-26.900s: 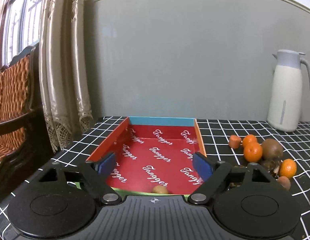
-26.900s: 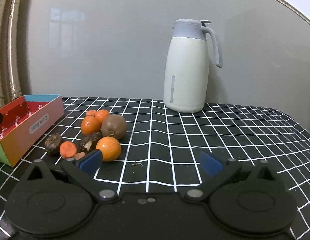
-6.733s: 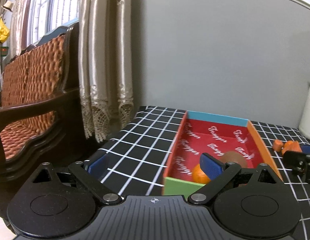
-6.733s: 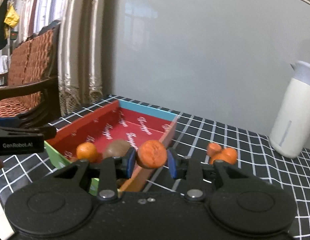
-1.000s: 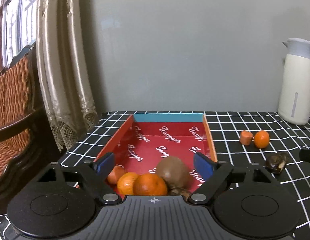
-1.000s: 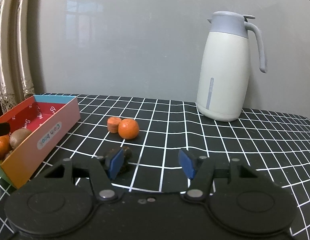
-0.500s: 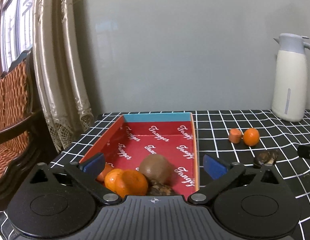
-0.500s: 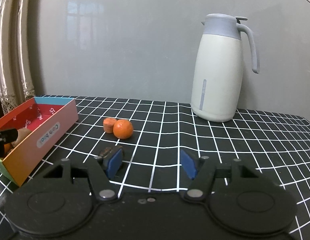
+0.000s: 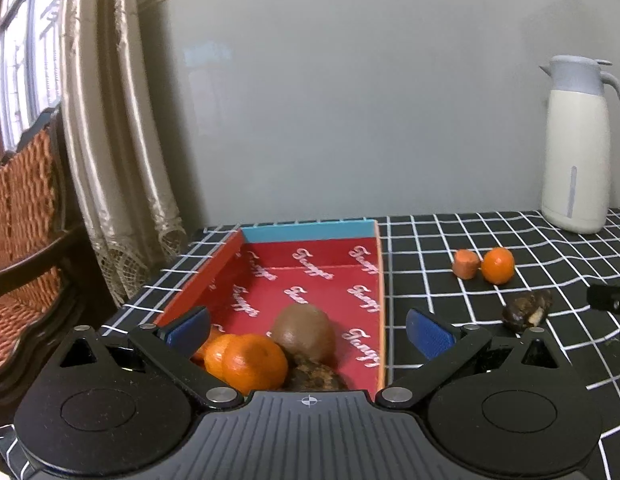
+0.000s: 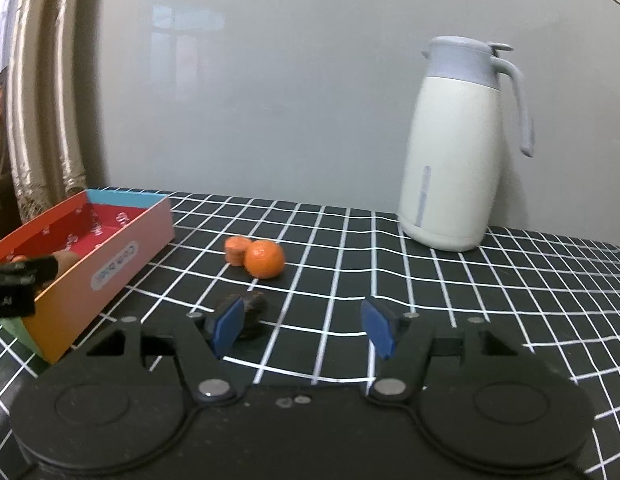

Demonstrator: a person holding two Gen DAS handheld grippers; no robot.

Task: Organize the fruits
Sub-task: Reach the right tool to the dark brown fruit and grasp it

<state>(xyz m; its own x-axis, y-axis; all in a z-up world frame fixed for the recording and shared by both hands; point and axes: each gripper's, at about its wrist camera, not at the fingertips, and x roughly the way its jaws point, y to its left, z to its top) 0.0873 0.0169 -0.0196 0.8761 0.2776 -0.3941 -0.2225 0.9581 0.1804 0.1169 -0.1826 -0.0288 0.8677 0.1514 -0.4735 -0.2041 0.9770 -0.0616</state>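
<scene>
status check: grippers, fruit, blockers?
Left gripper open over the red box, jaws just widened, nothing between. Right gripper open, empty, beside the dark fruit. Mandarin and carrot piece on the cloth. Nothing in the way.

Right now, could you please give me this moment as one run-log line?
left gripper: open over box | right gripper: open, empty | still on table: orange, carrot piece, dark fruit
</scene>
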